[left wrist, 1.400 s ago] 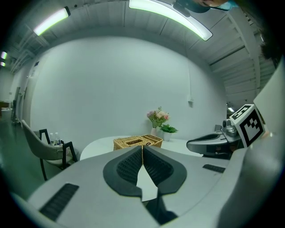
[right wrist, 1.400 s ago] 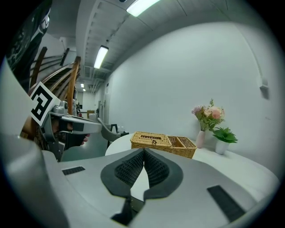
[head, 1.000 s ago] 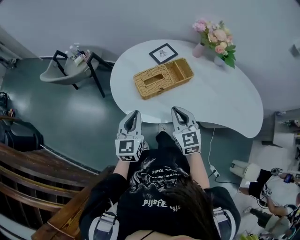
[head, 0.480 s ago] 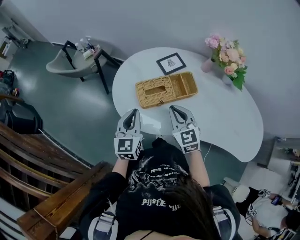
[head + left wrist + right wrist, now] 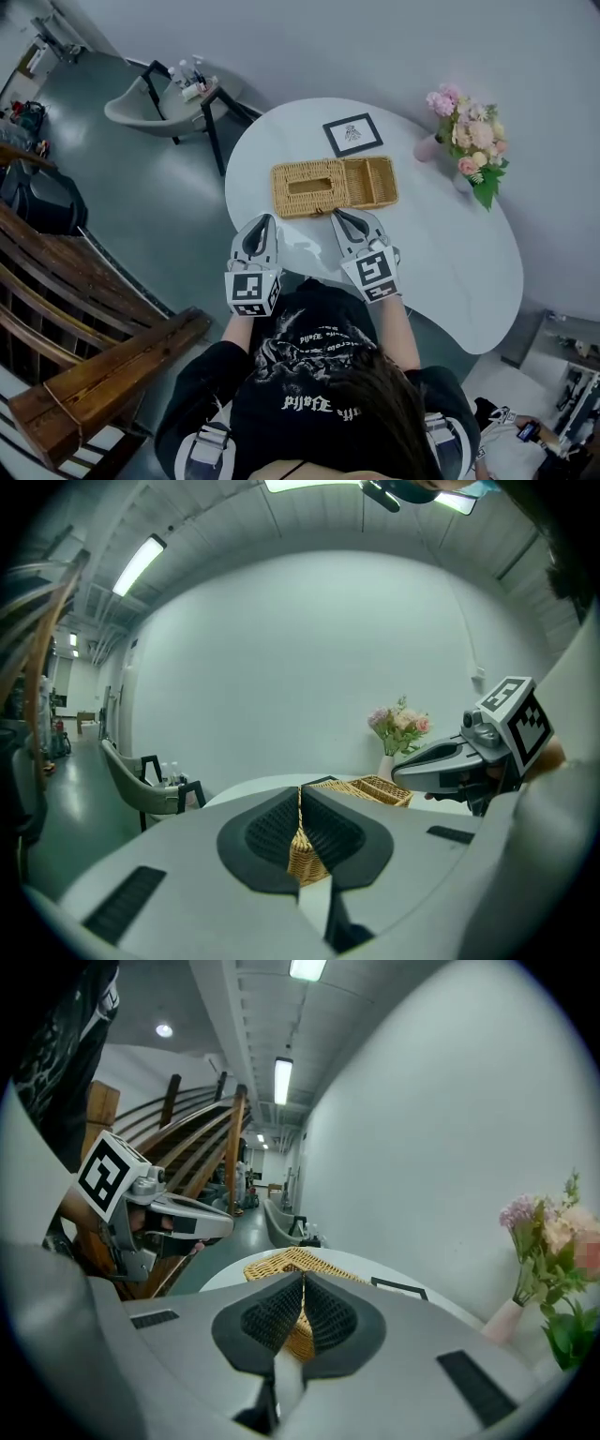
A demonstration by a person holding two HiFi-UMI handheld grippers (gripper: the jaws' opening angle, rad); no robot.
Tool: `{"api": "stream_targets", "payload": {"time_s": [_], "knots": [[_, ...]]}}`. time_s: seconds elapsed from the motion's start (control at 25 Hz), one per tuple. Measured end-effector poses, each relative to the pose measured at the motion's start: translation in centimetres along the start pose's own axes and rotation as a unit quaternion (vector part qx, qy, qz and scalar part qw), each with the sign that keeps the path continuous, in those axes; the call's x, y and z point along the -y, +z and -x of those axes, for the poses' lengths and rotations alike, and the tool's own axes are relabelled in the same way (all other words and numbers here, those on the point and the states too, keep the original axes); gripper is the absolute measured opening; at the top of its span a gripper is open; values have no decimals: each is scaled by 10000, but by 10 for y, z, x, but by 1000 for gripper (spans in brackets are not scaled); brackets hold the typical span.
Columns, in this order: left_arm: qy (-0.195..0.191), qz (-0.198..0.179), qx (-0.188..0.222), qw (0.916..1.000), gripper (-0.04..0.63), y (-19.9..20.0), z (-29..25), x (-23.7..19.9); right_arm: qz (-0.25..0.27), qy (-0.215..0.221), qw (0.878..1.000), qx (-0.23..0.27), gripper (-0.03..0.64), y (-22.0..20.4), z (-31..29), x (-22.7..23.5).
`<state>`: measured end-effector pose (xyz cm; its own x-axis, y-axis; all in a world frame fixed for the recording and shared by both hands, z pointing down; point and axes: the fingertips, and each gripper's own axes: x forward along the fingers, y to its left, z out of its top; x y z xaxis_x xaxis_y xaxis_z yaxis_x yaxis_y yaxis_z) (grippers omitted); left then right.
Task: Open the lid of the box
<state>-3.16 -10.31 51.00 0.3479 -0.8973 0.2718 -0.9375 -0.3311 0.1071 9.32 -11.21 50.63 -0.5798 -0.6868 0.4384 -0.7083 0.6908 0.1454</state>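
A woven wicker box (image 5: 333, 186) lies on the white oval table (image 5: 450, 253). Its left half carries a slotted lid (image 5: 305, 186); its right half is an open compartment (image 5: 372, 181). My left gripper (image 5: 263, 219) is shut and empty, its tips over the table's near edge, short of the box's left end. My right gripper (image 5: 335, 215) is shut too, its tips right at the box's near side; contact cannot be told. In the left gripper view the box (image 5: 367, 787) shows beyond the shut gripper (image 5: 300, 795). In the right gripper view the box (image 5: 281, 1262) lies just past the shut gripper (image 5: 303, 1281).
A framed card (image 5: 352, 134) and a vase of pink flowers (image 5: 469, 141) stand at the table's far side. A grey chair (image 5: 150, 105) and a small stand with bottles (image 5: 200, 88) sit on the floor to the left. Wooden stair rails (image 5: 84, 309) run along the near left.
Both grippers have moved forward from in front of the table to its near edge, closer to the box. They stay shut and empty.
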Motion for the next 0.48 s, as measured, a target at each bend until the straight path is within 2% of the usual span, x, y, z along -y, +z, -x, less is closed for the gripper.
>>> {"api": "stream_targets", "payload": {"time_s": [0.28,0.48], "knots": [[383,157,36,9991,26,-5,-4,6,414,790,9955,-307,77,-12,-11,-9],[461,142,-3,9988,26,-2,-4,5,715,1144,9893,-551,103,-15,-19,-14]]}}
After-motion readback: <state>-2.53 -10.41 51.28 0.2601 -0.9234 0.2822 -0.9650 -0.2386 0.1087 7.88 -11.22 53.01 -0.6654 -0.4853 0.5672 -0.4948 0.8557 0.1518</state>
